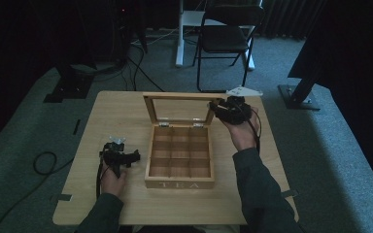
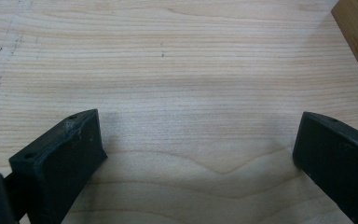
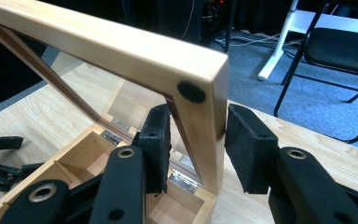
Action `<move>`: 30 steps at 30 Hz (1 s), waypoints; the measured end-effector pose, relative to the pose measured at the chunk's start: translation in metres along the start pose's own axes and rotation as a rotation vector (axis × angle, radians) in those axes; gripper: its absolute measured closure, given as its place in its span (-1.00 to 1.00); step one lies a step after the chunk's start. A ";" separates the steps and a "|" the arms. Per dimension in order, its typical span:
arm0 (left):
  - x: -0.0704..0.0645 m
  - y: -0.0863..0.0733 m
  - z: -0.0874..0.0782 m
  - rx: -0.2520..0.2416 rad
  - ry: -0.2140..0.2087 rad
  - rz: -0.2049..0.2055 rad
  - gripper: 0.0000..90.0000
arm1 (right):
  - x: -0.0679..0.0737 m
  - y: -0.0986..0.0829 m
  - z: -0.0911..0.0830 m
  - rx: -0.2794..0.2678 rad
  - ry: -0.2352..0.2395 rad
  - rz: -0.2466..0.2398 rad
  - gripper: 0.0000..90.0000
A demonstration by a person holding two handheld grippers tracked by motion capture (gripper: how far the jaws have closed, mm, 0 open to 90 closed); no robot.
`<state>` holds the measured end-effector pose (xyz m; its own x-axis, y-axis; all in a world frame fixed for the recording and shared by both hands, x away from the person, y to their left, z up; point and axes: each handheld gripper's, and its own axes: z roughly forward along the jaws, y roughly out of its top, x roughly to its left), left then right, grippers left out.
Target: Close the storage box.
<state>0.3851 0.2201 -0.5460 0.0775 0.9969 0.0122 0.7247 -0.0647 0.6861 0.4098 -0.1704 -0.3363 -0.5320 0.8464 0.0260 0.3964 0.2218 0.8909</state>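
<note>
The wooden tea box (image 1: 179, 162) sits near the middle of the worktop (image 1: 102, 121), its front wall marked TEA and facing the person. Its inside is split by thin wooden dividers into a grid of small compartments, and those that can be seen hold nothing. The lid (image 1: 178, 108), a wooden frame around a clear pane, stands raised at the back of the box on two small metal hinges (image 3: 182, 179), leaning slightly away from the person.

The right gripper (image 1: 217, 107) is at the lid's right-hand edge, near its upper corner. In the right gripper view its fingers (image 3: 154, 140) stand on either side of the frame's side rail (image 3: 205, 140), one on the inner face and one on the outer. The outer pad is touching or almost touching the wood; the inner one has a narrow gap, so the fingers are a little apart around the rail rather than squeezed tight. A small dark round bumper (image 3: 191, 92) sits on the frame's corner just above them.

The left gripper (image 1: 135, 157) rests low over the worktop just left of the box, held in the person's left hand (image 1: 112, 180). In the left gripper view its fingers (image 2: 70, 154) are wide apart with bare wood grain between them, and a corner of the box shows at the upper right.

Beyond the worktop, a dark folding chair (image 1: 226, 36) stands on the grey carpet (image 1: 330, 145), with cables (image 1: 43, 162) trailing across the floor on the left.
</note>
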 end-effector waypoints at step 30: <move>0.000 0.000 0.000 0.000 -0.001 -0.001 -0.96 | 0.014 -0.011 -0.015 0.026 0.016 0.009 0.19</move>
<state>0.3850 0.2200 -0.5459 0.0769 0.9970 0.0109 0.7250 -0.0634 0.6858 0.3866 -0.1684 -0.3388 -0.5404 0.8404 0.0414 0.4204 0.2271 0.8785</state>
